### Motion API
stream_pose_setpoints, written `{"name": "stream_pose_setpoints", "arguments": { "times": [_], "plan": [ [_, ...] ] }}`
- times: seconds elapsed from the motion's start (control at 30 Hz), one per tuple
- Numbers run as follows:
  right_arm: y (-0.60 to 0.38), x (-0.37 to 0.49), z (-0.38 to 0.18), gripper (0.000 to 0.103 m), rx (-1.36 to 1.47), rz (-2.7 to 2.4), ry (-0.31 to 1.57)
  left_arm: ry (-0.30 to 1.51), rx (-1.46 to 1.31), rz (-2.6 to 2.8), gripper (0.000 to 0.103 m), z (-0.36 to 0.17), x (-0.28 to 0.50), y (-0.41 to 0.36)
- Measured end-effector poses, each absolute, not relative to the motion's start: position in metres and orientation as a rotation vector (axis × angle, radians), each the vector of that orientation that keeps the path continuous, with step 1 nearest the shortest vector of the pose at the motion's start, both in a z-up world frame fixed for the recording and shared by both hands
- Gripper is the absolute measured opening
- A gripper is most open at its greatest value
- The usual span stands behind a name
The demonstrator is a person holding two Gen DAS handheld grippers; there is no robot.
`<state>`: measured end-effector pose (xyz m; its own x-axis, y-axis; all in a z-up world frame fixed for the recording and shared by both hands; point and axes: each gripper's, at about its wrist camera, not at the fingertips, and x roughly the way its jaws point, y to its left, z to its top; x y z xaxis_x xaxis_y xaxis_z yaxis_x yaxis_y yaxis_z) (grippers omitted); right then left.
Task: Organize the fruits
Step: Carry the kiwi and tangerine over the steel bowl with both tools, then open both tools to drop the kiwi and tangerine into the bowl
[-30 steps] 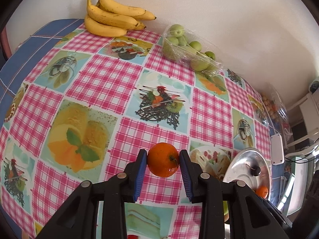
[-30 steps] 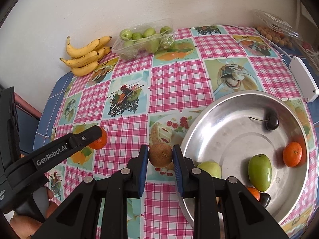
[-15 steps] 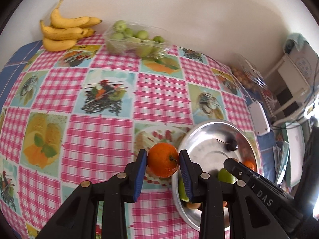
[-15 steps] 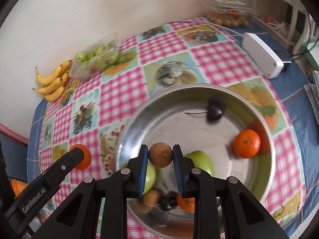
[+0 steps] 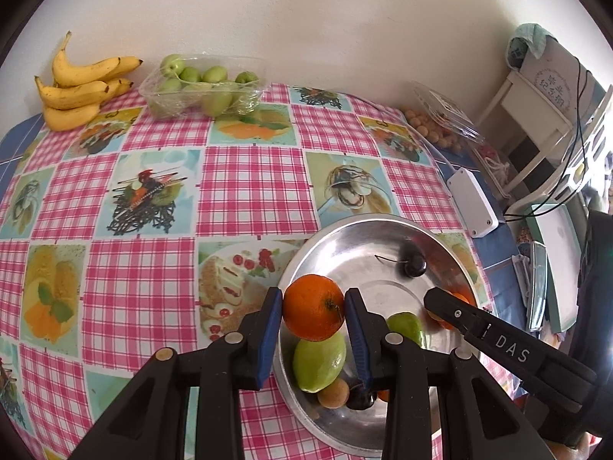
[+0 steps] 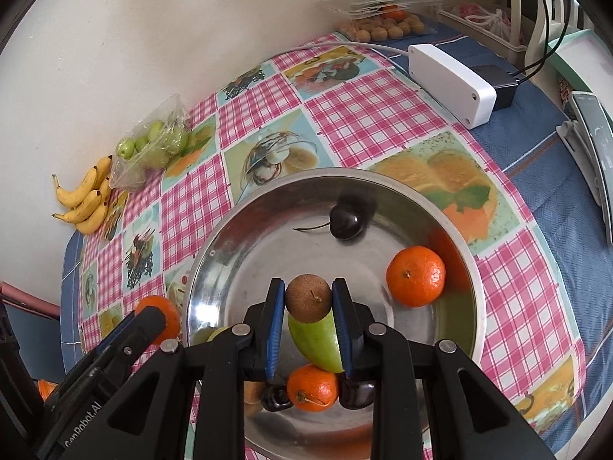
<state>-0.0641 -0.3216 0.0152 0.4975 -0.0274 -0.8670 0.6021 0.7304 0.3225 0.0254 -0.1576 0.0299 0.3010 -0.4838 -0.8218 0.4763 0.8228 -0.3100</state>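
Observation:
My left gripper (image 5: 313,306) is shut on an orange (image 5: 313,306), held just above the left rim of the steel bowl (image 5: 345,230). My right gripper (image 6: 308,299) is shut on a small brown round fruit (image 6: 308,298), held over the middle of the bowl (image 6: 237,237). In the bowl lie a dark cherry (image 6: 346,222), an orange (image 6: 415,276), a green fruit (image 6: 316,345), another orange (image 6: 312,387) and dark cherries near the front. The left gripper with its orange (image 6: 161,318) shows at the bowl's left edge in the right wrist view.
Bananas (image 5: 80,84) and a clear tray of green fruits (image 5: 203,88) sit at the far wall. A white box (image 6: 450,84) with a cable lies right of the bowl. A clear box of small tan fruits (image 6: 387,23) stands at the far right corner.
Both grippers have moved from the checked cloth to above the bowl, each still holding its fruit. The views rolled as they went.

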Motion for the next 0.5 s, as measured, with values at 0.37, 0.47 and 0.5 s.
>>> {"name": "stream_pose_setpoints", "arguments": {
  "times": [0.37,0.47,0.5],
  "plan": [
    [-0.306,-0.047,0.012,0.026,0.543,-0.388,0.975,1.106,-0.017,-0.642,0.036,0.014,0.028,-0.164],
    [-0.304,-0.045,0.008,0.026,0.530,-0.387,0.977,1.106,-0.017,-0.638,0.036,0.011,0.029,-0.164],
    [-0.304,-0.044,0.007,0.026,0.533,-0.387,0.978,1.108,-0.018,-0.637,0.036,0.009,0.030,-0.164]
  ]
}}
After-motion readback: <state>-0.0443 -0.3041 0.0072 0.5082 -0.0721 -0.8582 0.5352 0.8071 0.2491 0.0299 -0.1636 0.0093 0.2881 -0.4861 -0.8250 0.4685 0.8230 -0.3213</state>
